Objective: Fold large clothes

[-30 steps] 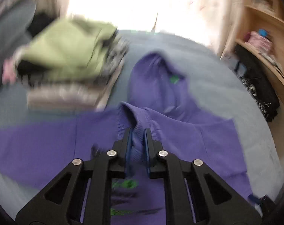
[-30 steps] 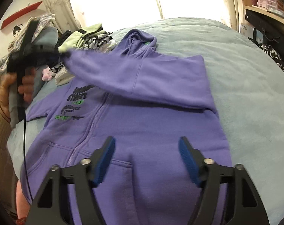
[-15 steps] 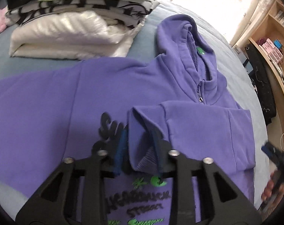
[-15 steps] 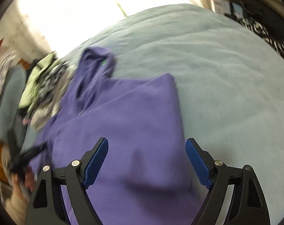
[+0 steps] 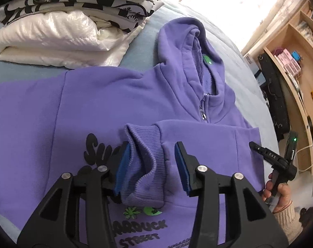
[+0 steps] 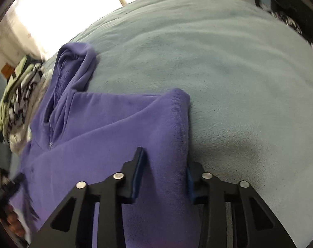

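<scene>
Left wrist view: left tongs (image 5: 151,163) now spreading, blue pads parting from the ribbed cuff (image 5: 145,161), which a second ago was pinched tight and carried in the air. Cuff down on the chest of the purple hoodie (image 5: 106,107), slumped between the pads, just over the black printed lettering; sleeve laid flat across the front below the zip. Looks like a release in progress, so that sleeve fold reads as done. Hoodie spread front-up on the bed (image 5: 148,41), hood toward the stack of folded clothes (image 5: 73,20). Right tongs (image 5: 266,153) visible at the hoodie's far edge, gripped by a hand (image 5: 280,190).

Right wrist view: right tongs (image 6: 163,177), half a second ago wide apart above the cloth, now closing astride the hoodie's side edge where the sleeve folds over; fabric between the pads, but whether pinched yet, cannot tell. Probably the start of the next fold: side panel taken in toward the middle.
</scene>
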The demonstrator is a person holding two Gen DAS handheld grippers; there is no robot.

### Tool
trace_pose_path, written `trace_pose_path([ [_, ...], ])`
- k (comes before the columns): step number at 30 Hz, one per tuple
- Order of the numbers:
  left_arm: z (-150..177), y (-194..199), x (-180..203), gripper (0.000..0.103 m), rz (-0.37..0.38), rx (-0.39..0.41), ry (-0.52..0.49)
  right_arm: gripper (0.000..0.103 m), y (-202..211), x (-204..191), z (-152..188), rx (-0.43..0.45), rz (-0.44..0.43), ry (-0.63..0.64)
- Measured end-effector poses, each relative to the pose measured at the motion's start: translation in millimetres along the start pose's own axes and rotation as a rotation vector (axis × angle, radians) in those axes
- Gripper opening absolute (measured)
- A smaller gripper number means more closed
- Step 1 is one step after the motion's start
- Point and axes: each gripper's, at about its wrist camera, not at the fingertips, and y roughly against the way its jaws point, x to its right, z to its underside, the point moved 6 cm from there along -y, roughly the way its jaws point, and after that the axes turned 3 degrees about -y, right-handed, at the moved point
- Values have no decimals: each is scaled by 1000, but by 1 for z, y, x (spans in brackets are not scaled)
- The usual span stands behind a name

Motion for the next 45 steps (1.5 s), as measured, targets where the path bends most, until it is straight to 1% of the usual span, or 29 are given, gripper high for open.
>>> trace_pose_path([
  [1,0,-3,-1,47,-12,-7,-9,32,0,-1,1,4,0,1],
  [3,4,-13,-4,47,-45,-34,-14,31,2,-1,4,10,-8,-10],
  [5,6,-21,-6,47,-72,-34,-4,27,4,0,6,16,-14,-16],
  [6,5,-22,-5,45,-89,-26,-7,21,9,0,11,21,-14,-12],
  [7,4,-20,-1,16,-117,-1,-30,19,15,-2,11,37,-18,-7],
  [8,3,-18,4,2,-137,15,-60,18,25,-4,9,72,-26,-1],
  [9,1,-13,9,2,-168,41,-84,18,39,-3,10,112,-44,3],
  [11,-4,-2,17,2,-176,107,-106,18,62,-2,8,215,-84,-4],
  [12,-7,-1,19,2,-179,128,-113,18,60,0,8,216,-66,-11],
  [13,-8,-1,19,2,-197,144,-123,18,50,3,10,189,-46,-18],
  [14,-9,-9,16,2,-225,133,-130,18,34,7,14,128,-11,-25],
  [15,-8,-18,14,2,-230,96,-126,19,18,10,19,72,17,-29],
  [16,-5,-29,9,4,-244,50,-118,21,14,11,22,63,11,-32],
  [17,-3,-34,6,8,-262,36,-114,23,17,11,22,74,4,-43],
  [19,-3,-28,5,8,-262,52,-116,46,27,13,22,71,30,-74],
  [21,-2,-18,6,8,-272,67,-121,52,48,13,25,109,44,-61],
  [24,-1,4,6,9,-295,112,-143,52,79,6,38,172,64,4],
  [26,2,22,7,9,-301,147,-148,52,93,-7,50,180,43,35],
  [28,8,38,14,9,-270,179,-144,52,102,-18,64,162,8,62],
  [29,11,42,18,9,-260,184,-140,52,102,-30,72,144,-15,80],
  [31,19,44,30,9,-209,177,-118,52,99,-56,90,106,-46,119],
  [34,32,32,54,9,-154,159,-113,52,93,-101,115,67,-93,190],
  [36,40,17,66,9,-173,149,-132,52,89,-126,132,62,-109,247],
  [38,47,0,70,9,-197,114,-135,52,81,-136,146,37,-102,271],
  [39,51,-8,67,9,-220,92,-133,51,78,-134,150,33,-91,273],
  [40,55,-15,62,9,-223,73,-122,51,77,-127,152,41,-75,269],
  [43,58,-11,49,8,-142,76,-83,52,83,-91,148,71,-39,211],
  [44,58,-9,44,7,-129,79,-69,51,88,-69,146,97,42,185],
  [45,58,-7,40,5,-120,80,-60,47,94,-48,144,119,105,168],
])
